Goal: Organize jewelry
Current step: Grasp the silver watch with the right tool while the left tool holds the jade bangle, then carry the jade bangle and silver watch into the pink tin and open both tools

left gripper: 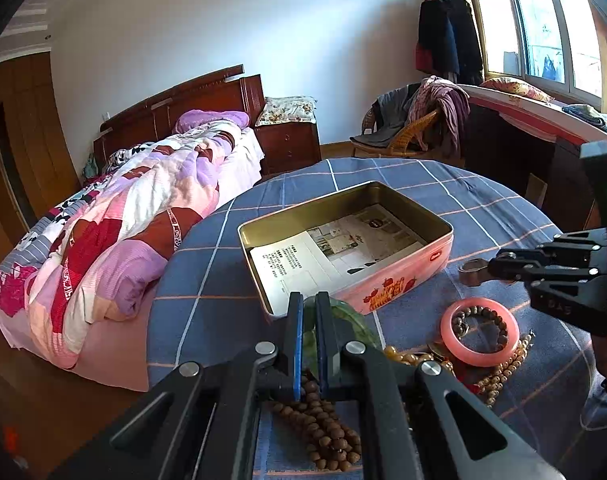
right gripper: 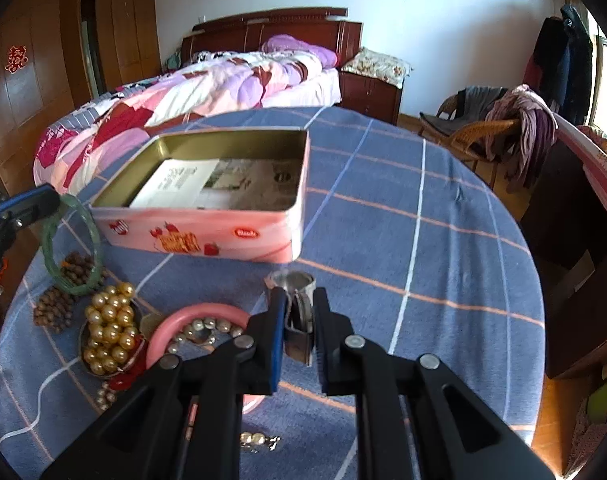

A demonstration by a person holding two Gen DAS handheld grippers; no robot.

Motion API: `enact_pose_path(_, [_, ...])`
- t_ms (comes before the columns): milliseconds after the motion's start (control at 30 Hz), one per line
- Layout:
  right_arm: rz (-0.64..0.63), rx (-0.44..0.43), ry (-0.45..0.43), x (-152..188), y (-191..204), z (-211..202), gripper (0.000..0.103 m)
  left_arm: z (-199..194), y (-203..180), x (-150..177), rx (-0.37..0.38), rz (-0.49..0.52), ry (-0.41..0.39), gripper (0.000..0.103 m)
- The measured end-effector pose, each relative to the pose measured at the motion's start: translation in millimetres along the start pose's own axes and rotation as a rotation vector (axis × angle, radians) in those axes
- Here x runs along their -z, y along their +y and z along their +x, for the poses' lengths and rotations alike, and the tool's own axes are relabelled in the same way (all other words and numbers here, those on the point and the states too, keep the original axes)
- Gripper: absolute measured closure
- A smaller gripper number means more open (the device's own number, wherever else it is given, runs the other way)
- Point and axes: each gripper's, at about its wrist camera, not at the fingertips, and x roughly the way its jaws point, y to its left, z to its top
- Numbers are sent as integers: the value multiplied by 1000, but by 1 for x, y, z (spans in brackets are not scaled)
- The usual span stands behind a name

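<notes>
An open pink tin box (left gripper: 403,276) (right gripper: 207,232) lined with printed paper stands on the round table. My left gripper (left gripper: 309,304) is shut on a green bangle (left gripper: 351,324) (right gripper: 63,240), lifted just in front of the tin. My right gripper (right gripper: 299,300) (left gripper: 483,268) is shut on a silver metal bracelet (right gripper: 297,292) (left gripper: 469,272), held to the right of the tin. A pink bangle (left gripper: 479,332) (right gripper: 191,320) lies on the cloth with bead bracelets inside it. Brown wooden beads (left gripper: 323,432) (right gripper: 55,308) and gold pearl beads (right gripper: 109,328) lie nearby.
The table wears a blue checked cloth (right gripper: 403,220). A bed with a patchwork quilt (left gripper: 115,220) stands beyond the table's left edge. A wicker chair with clothes (left gripper: 411,124) and a dark desk (left gripper: 511,140) stand behind. Small pearl earrings (right gripper: 255,440) lie near the front edge.
</notes>
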Motion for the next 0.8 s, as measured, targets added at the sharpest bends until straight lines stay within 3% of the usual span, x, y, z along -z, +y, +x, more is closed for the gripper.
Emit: enact_pose_path(800, [-31,-3,-87,-14,19,-20,88,-9,2,-15,-10,12,-22,98])
